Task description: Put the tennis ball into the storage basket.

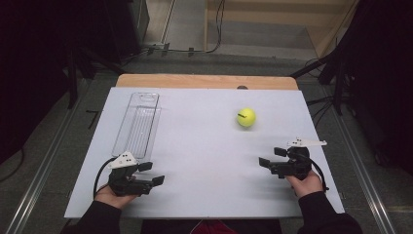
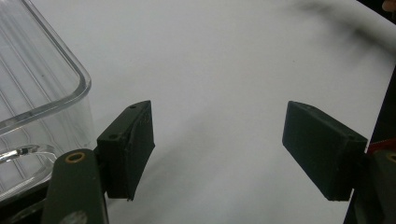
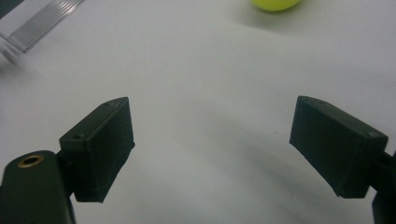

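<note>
So on my end the right gripper [image 1: 269,158] has its jaws spread wide with nothing between them, just bare white table [image 1: 204,161] under the pads, so it's released and holding nothing. Taking the tennis ball [image 1: 246,117] as my landmark: that gripper sits on the near side of the ball and a bit to the right of it, clearly apart from it, no contact at all. In the right gripper view the ball [image 3: 275,3] just peeks in at the top edge, beyond the jaw tips and a little right of the gap's middle. The ball itself is resting on the table, yellow-green with a dark mark on its left side, in the far right part of the white surface. The left gripper [image 1: 153,174] is also released, jaws apart and empty in its own view, and it's well away from the ball, on the near left side of the table. The clear plastic tray [image 1: 138,124] lies well left of the ball, long and narrow, running from the far edge toward me, and its near end comes down just beside the left gripper; in the left gripper view the tray's rounded corner [image 2: 70,70] is right next to the left-hand jaw, though I can't tell if they actually touch. Both hands rest at the near edge of the table, far from the ball.
</note>
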Tool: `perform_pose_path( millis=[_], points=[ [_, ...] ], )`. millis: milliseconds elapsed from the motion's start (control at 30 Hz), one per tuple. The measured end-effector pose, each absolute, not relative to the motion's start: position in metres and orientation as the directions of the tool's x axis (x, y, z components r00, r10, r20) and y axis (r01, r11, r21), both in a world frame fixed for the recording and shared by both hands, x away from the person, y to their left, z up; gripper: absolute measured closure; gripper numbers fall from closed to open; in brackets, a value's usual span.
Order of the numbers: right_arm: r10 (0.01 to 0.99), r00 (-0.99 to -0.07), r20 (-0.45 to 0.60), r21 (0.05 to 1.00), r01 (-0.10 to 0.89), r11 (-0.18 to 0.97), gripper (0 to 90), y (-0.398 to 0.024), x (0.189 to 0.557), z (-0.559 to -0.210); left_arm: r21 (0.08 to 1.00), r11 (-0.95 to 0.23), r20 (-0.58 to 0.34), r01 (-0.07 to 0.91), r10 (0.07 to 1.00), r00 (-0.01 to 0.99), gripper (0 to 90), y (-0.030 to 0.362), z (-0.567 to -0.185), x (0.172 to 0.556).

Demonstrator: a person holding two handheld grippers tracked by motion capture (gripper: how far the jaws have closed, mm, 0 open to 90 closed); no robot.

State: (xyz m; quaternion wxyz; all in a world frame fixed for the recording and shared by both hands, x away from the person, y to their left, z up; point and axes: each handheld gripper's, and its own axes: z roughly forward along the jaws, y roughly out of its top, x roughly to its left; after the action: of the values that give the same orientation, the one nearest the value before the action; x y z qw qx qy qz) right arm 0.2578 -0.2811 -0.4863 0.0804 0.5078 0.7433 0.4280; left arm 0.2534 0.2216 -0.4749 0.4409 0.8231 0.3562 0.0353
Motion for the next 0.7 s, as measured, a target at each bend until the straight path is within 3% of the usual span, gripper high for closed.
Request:
perform_pose_path(
  millis=[700],
  points=[
    [0.84,-0.477,0.26,0.723,0.672,0.158,9.6,-0.266,0.28,-0.471,0.749,-0.361,-0.256,0.555,0.615,0.746,25.4,0.22,-0.475,0.253]
  ],
)
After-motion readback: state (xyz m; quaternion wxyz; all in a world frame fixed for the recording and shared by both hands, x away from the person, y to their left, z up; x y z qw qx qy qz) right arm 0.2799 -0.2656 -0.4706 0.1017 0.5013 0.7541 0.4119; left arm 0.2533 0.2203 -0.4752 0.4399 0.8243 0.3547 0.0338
